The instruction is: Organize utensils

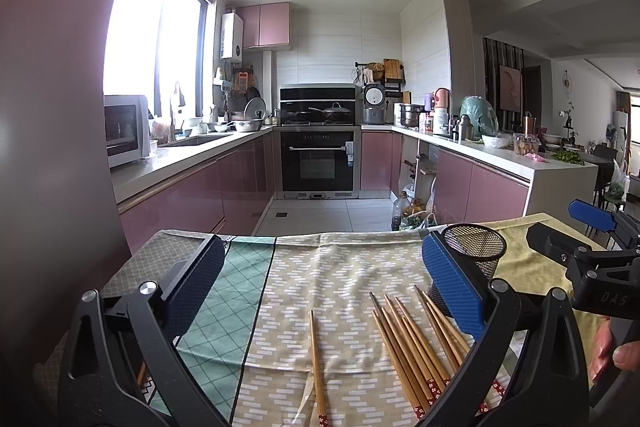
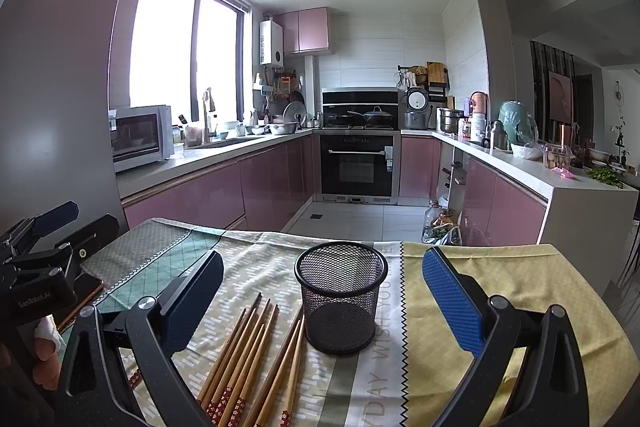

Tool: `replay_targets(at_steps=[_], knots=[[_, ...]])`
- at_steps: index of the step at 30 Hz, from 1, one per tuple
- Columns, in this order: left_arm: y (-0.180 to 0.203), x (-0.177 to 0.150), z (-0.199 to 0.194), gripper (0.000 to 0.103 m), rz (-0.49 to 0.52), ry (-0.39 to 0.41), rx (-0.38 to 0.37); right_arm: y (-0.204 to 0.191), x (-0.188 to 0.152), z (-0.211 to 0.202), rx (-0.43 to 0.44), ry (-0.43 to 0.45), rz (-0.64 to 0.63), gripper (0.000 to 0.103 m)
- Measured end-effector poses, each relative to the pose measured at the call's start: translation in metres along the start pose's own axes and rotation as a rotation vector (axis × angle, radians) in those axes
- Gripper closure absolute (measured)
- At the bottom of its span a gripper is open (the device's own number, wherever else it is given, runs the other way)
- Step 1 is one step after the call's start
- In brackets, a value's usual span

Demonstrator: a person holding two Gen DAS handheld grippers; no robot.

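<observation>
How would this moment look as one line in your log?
left claw: open, empty | right claw: open, empty | brown wooden chopsticks: on tablecloth | black wire-mesh cup: upright, empty

Matt wooden chopsticks [image 2: 248, 355], black wire-mesh cup [image 2: 341, 301], woven tablecloth [image 2: 520, 291].

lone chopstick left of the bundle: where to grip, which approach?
Likely from above with the left gripper, already open over it. The lone chopstick lies flat on the tablecloth, apart from the bundle, so both sides are clear. Close across its width near mid-shaft; the thin tip and patterned end look less balanced.
</observation>
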State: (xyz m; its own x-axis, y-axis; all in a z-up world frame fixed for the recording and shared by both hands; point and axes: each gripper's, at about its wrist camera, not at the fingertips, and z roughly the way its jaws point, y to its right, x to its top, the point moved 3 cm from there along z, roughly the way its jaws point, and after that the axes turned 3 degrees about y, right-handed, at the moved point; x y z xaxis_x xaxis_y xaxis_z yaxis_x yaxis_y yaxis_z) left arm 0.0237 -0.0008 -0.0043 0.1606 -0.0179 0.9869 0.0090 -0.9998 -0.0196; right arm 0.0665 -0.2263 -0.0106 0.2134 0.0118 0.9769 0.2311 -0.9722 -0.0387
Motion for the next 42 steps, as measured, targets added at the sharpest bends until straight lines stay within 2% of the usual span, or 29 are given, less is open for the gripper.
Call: replay_targets(at_steps=[31,38,42], knots=[[0.006,-0.006,0.005,0.006,0.006,-0.017,-0.007,0.005,0.001,0.001,0.003,-0.014,0.011,0.007],[0.005,-0.008,0.01,0.006,0.018,-0.037,-0.007,0.009,-0.003,0.005,0.011,-0.038,0.019,0.007],[0.001,-0.014,0.019,0.006,0.023,-0.086,-0.022,0.009,-0.008,0.013,0.044,-0.097,0.014,0.007]])
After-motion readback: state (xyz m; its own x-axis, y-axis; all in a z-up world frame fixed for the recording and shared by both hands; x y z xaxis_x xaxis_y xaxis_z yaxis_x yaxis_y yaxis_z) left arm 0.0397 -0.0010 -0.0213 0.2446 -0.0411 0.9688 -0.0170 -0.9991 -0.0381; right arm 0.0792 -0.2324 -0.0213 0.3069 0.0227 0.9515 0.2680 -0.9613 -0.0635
